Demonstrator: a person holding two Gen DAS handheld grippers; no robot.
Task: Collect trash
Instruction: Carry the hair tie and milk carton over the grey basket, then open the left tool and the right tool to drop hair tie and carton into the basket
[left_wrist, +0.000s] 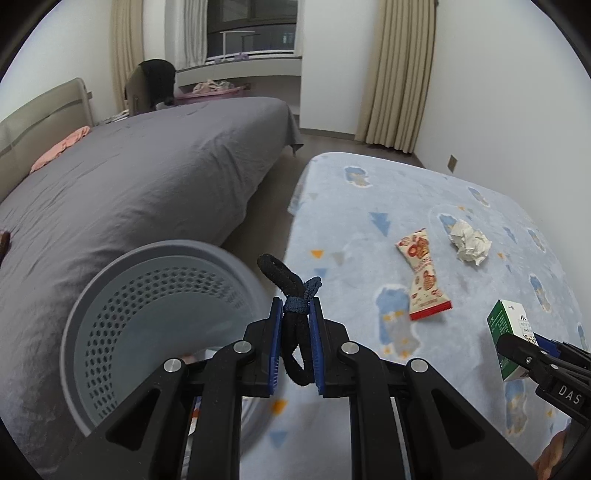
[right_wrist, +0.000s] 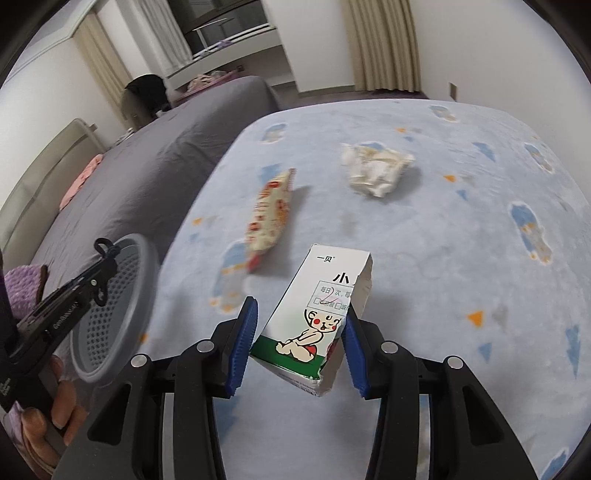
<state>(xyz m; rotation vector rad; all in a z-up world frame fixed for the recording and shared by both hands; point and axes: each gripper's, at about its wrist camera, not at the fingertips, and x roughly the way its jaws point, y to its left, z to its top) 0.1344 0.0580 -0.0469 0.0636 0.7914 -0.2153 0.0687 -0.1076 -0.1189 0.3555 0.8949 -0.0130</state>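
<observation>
A: What has the right claw (right_wrist: 299, 341) got?
B: An open medicine carton (right_wrist: 317, 314) with a cartoon baby, tilted between the blue pads, above the blue patterned blanket (right_wrist: 461, 258).
A: And farther off?
B: A snack wrapper (right_wrist: 271, 216) and a crumpled tissue (right_wrist: 375, 168). At left, the left claw (right_wrist: 105, 254) holds a black hair tie (right_wrist: 107, 248) over the grey perforated bin (right_wrist: 114, 314).

Lighting: even, dim-cool indoor light; soft shadows fall toward 4 o'clock of the crumpled tissue (right_wrist: 375, 170) and snack wrapper (right_wrist: 271, 214). Window (left_wrist: 251, 27) dark. Distortion: strong fisheye bending, black vignette corners (both views). Blur: right wrist view smeared; left sharper.
</observation>
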